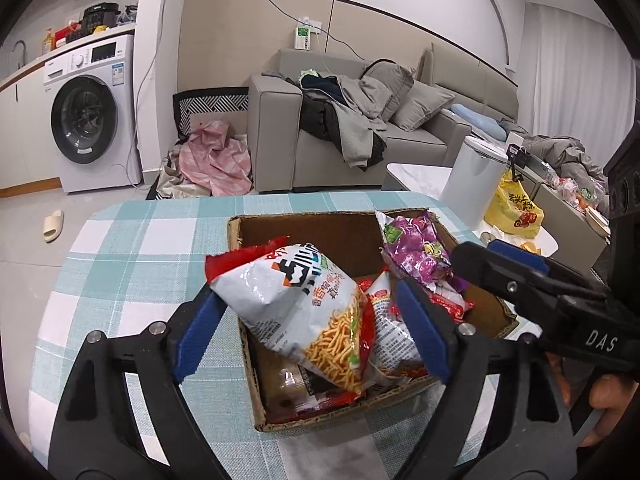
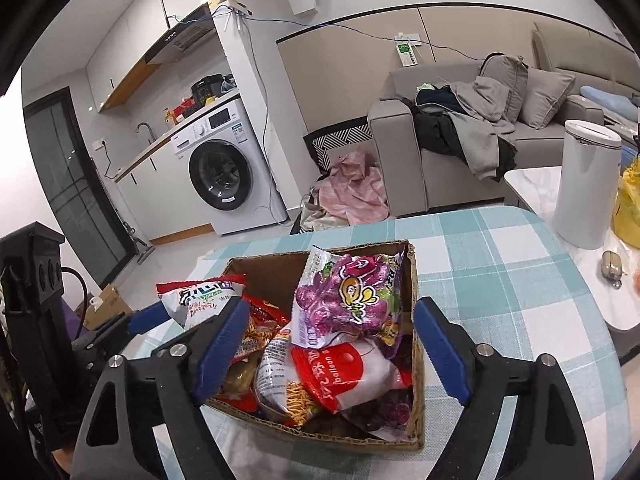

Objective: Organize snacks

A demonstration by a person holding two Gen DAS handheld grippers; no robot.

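Snack bags in cardboard box, both grippers spread above it.

Left wrist view: left gripper [image 1: 312, 328] jaws wide, straddling the white noodle-snack bag [image 1: 296, 312] without pressing; bag leans on the cardboard box [image 1: 236, 236] near-left wall, long axis running away up-left. Right gripper [image 1: 516, 264] intrudes from the right over the purple bag [image 1: 416, 248].
Right wrist view: right gripper [image 2: 332, 352] jaws wide, empty, the purple bag [image 2: 352, 296] straight ahead atop a red-and-white packet [image 2: 348, 372]; box walls hem both sides.

Far left, a white washing machine [image 1: 90, 114] sits under a cluttered counter [image 1: 76, 40]. A beige sofa [image 1: 360, 136] heaped with clothes lines the panelled back wall, pink cloth [image 1: 216, 160] crumpled on the pale tiled floor [image 1: 24, 240] beside it.
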